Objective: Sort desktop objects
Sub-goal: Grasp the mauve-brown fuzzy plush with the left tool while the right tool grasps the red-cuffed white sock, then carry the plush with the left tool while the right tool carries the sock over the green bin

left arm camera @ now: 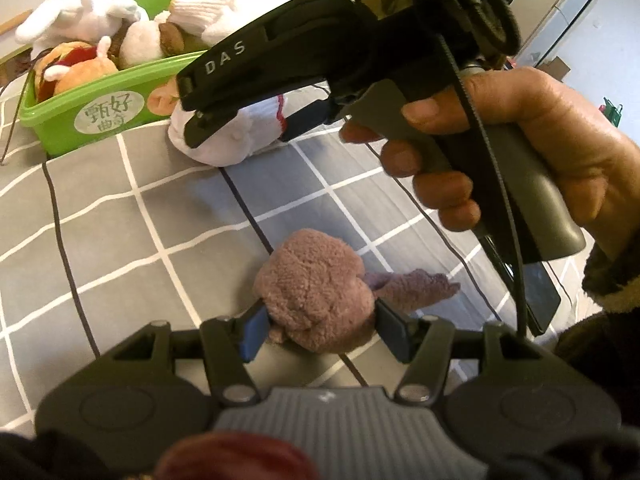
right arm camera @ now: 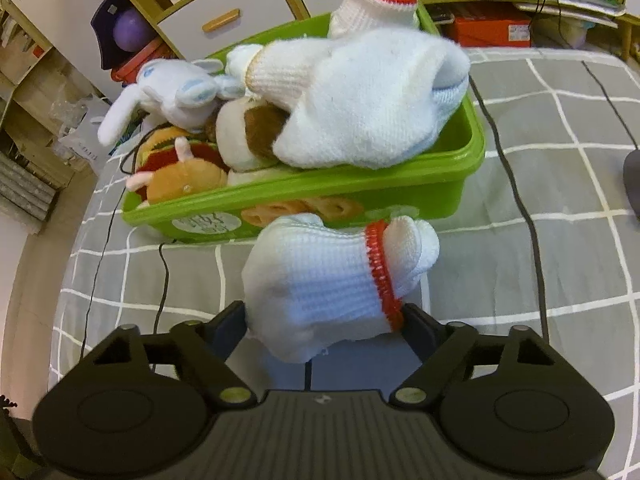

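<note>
My left gripper [left arm camera: 320,330] is shut on a mauve plush toy [left arm camera: 316,288], held just above the grey checked cloth [left arm camera: 132,232]. My right gripper [right arm camera: 322,330] is shut on a white knit glove with a red cuff [right arm camera: 328,280], held in front of the green bin [right arm camera: 464,176]. The right gripper and this glove [left arm camera: 236,140] also show in the left wrist view, next to the bin [left arm camera: 52,120]. The bin holds plush toys, among them a white bunny [right arm camera: 168,96], and more white gloves [right arm camera: 360,104].
Black cables [right arm camera: 524,208] run across the cloth. Shelves and cupboards [right arm camera: 224,4] stand behind the bin, with boxes and papers [right arm camera: 492,28] at the back right. A dark object [right arm camera: 632,180] lies at the right edge of the cloth.
</note>
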Available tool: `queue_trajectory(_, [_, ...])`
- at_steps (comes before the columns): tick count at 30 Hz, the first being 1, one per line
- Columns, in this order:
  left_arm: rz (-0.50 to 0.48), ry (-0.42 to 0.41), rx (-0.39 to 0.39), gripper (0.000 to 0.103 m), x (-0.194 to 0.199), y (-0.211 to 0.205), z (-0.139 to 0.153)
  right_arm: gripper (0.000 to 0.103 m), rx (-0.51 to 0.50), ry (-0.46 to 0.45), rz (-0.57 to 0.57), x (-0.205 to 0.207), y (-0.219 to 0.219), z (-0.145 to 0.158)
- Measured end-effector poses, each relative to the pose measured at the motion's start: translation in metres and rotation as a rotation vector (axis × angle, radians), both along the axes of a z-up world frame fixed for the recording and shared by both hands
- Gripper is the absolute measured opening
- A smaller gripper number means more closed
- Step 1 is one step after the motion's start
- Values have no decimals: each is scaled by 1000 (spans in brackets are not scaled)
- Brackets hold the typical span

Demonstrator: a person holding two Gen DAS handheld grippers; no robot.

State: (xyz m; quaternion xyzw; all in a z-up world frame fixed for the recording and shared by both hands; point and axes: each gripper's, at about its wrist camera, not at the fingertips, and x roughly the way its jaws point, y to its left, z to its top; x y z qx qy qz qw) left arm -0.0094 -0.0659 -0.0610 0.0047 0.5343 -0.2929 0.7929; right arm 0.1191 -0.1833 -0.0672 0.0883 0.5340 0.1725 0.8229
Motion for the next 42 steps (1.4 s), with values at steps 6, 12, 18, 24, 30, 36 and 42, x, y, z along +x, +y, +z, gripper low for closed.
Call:
queue_trajectory(6, [21, -24, 10, 57, -6, 5, 5, 76, -25, -27, 3, -7, -1, 14])
queue_trajectory(12, [52, -49, 17, 57, -4, 11, 16, 75, -36, -65, -9, -18, -7, 34])
queue_trajectory(18, [74, -84, 18, 57, -7, 15, 28, 75, -32, -108, -18, -32, -13, 57])
queue_trajectory(24, [94, -125, 16, 57, -15, 25, 49, 75, -36, -157, -26, -45, -20, 81])
queue_trajectory(30, [144, -186, 16, 57, -20, 34, 69, 75, -17, -204, -50, -59, -34, 104])
queue_trajectory(36, [191, -226, 5, 57, -18, 41, 86, 75, 10, -241, -71, -72, -42, 123])
queue_trajectory(42, [251, -262, 1, 57, -14, 47, 101, 75, 38, -268, -91, -79, -47, 137])
